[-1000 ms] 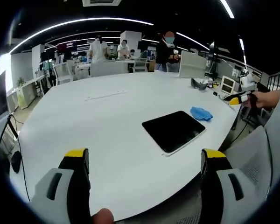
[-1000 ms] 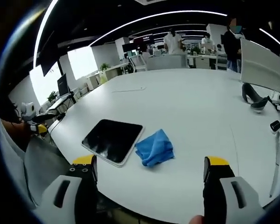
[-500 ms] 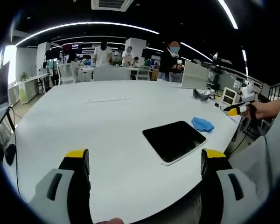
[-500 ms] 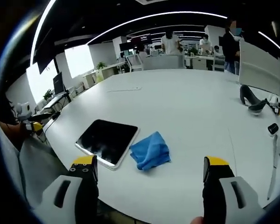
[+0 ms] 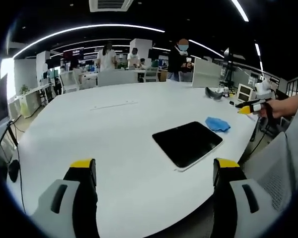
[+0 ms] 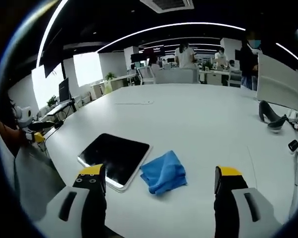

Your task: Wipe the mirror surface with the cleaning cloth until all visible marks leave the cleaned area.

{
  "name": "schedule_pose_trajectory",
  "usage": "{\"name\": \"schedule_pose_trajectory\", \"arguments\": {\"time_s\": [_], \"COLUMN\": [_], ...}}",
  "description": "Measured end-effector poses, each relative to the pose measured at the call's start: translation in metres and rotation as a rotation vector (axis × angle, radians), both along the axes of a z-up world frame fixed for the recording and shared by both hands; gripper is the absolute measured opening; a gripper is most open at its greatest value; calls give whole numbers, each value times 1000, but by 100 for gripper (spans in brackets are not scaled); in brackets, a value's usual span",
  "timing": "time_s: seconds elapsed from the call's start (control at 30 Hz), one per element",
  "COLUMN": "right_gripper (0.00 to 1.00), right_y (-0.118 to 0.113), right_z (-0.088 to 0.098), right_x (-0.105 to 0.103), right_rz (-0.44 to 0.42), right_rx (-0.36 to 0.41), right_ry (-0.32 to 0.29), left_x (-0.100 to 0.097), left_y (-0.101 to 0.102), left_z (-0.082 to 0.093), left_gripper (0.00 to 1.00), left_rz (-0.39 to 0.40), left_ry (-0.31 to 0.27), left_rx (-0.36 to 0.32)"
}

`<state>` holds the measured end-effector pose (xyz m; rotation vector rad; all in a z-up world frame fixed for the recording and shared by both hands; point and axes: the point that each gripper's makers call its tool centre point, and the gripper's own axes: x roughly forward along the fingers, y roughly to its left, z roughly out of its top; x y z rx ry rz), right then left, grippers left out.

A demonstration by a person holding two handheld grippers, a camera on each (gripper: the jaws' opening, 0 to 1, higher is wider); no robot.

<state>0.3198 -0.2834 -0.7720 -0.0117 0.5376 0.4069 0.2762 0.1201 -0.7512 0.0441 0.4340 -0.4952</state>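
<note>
A dark rectangular mirror [image 5: 187, 143] lies flat on the white table [image 5: 104, 134] near its right edge, and a crumpled blue cleaning cloth [image 5: 217, 124] rests just beyond it. In the right gripper view the mirror [image 6: 114, 158] is at the left and the cloth [image 6: 164, 171] touches its right side. My left gripper [image 5: 154, 173] is open above the table's near edge, well short of the mirror. My right gripper [image 6: 156, 181] is open too, with the cloth just ahead between its jaws. The right gripper [image 5: 251, 106] appears at the far right of the left gripper view, held by a hand.
A black shoe [image 6: 269, 110] and small devices [image 6: 294, 147] lie on the table's right side. Several people [image 5: 181, 57] stand at desks behind the table. A grey chair [image 5: 275, 171] stands beside the table edge, with a monitor screen [image 6: 277, 74] at the back.
Both views have shifted slightly with the hands. The right gripper has come a little closer to the cloth. Mirror and cloth lie where they were.
</note>
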Motion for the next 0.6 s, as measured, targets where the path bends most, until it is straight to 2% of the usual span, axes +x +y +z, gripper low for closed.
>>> {"name": "schedule_pose_trajectory", "arguments": {"time_s": [0.1,0.13,0.17,0.2,0.23,0.33,0.37,0.47,0.53,0.6], "right_gripper": [89,88,87,86,84,75,74,68,59,54], "right_y": [-1,-2,-7,-9,-9,-9,-8,-5,-8,-10], "right_z": [-3,-4,-11,-18,-26,-35,-37,-49,-55,-61], "right_x": [5,6,5,3,0,-1,-2,4,8,15], "right_rz": [6,12,34,40,55,68,70,28,-10,-36], "right_rx": [-19,-42,-101,-126,-135,-131,-120,-16,6,29], "right_ry": [4,-6,6,37,60,67,83,132,160,171], "left_x": [2,2,2,2,2,2,2,2,3,3], "left_y": [4,4,5,5,5,5,5,5,5,5], "left_z": [1,1,1,1,1,0,0,-2,-2,-4], "left_gripper": [97,97,96,96,96,95,95,95,95,95], "left_rz": [21,23,25,24,25,26,27,26,24,24], "left_ry": [-5,-5,-5,-6,-7,-5,-5,1,2,8], "left_rx": [-8,-8,-7,-5,-2,0,0,5,5,8]}}
